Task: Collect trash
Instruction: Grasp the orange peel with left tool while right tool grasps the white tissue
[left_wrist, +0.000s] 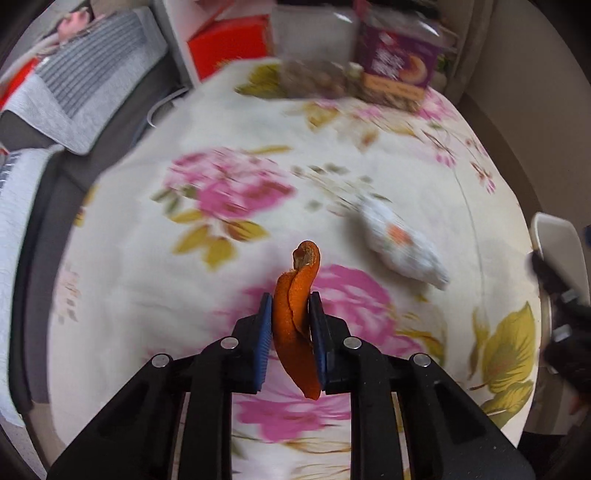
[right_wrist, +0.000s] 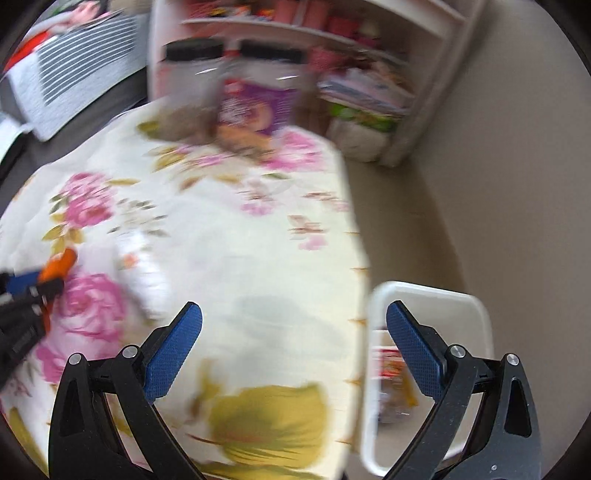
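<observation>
At the lower centre of the left wrist view, my left hand-held gripper (left_wrist: 290, 325) is clamped on a strip of orange peel (left_wrist: 297, 317), its long axis running up the frame along the fingers, the curled tip poking out past the blue pads (left_wrist: 264, 332). To the right of it, mid-frame, a crumpled white tissue (left_wrist: 402, 243) lies slanted on the flowered surface (left_wrist: 184, 295), apart from the peel. Further right, at the frame's right edge, I see the rim of the white bin (left_wrist: 554, 236), so I judge the peel must travel rightward off the surface's edge. In the right wrist view my right hand-held gripper (right_wrist: 293, 347) stands wide and empty, its right finger over the bin (right_wrist: 476, 306) at lower right, nearer to it.
</observation>
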